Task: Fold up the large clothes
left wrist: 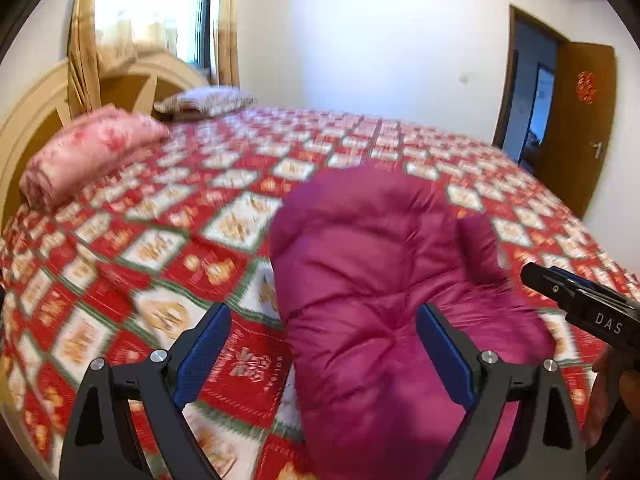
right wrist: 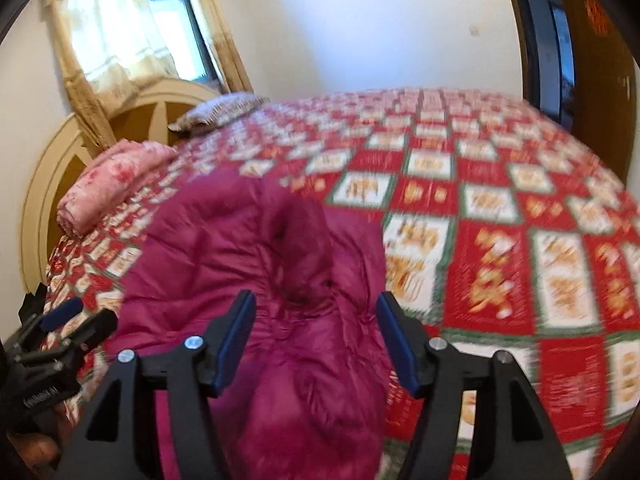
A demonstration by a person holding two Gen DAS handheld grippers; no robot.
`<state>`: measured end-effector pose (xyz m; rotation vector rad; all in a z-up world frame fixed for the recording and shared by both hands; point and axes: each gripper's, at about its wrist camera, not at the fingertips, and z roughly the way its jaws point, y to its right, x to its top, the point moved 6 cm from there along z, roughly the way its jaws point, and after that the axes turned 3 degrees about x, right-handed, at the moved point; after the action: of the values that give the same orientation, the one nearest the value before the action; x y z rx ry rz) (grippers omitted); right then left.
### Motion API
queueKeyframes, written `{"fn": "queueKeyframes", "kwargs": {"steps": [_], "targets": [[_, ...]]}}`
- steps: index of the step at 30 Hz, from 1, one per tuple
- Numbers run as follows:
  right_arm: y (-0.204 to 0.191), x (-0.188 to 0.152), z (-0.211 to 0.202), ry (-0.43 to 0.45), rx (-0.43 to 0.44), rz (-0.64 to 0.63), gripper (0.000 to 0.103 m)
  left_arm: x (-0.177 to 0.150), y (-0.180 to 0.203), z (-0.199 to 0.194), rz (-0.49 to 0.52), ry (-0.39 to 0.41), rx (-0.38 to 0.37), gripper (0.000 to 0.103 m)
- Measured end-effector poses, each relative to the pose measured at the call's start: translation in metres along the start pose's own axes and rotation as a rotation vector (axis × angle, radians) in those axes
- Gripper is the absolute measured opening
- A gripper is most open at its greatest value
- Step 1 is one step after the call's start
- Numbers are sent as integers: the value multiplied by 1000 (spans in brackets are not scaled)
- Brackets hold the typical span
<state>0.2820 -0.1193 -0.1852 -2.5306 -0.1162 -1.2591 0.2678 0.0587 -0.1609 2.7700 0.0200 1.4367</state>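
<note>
Magenta puffy down jacket lies bunched on the red patterned bedspread, near the bed's close edge. Looks light, soft, springy and a bit slick, so it likely puffs back after a fold; best grabbed at a hem, cuff or seam, not the padded middle. Left gripper hovers low over the jacket's left side, jaws wide, nothing held. Right gripper sits above the bunched part, jaws wide too, empty. Frames are motion-blurred
</note>
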Motion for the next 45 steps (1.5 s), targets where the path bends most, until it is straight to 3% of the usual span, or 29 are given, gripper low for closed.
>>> {"fn": "queueKeyframes", "kwargs": {"steps": [7, 11, 45], "targets": [[-26, 7, -130, 185, -39, -103, 81, 25, 1, -108, 27, 139, -13, 94], [-33, -1, -162, 219, -28, -96, 83, 28, 0, -138, -1, 198, -28, 94], [-39, -15, -174, 222, -14, -86, 83, 19, -2, -139, -12, 192, -18, 94]]}}
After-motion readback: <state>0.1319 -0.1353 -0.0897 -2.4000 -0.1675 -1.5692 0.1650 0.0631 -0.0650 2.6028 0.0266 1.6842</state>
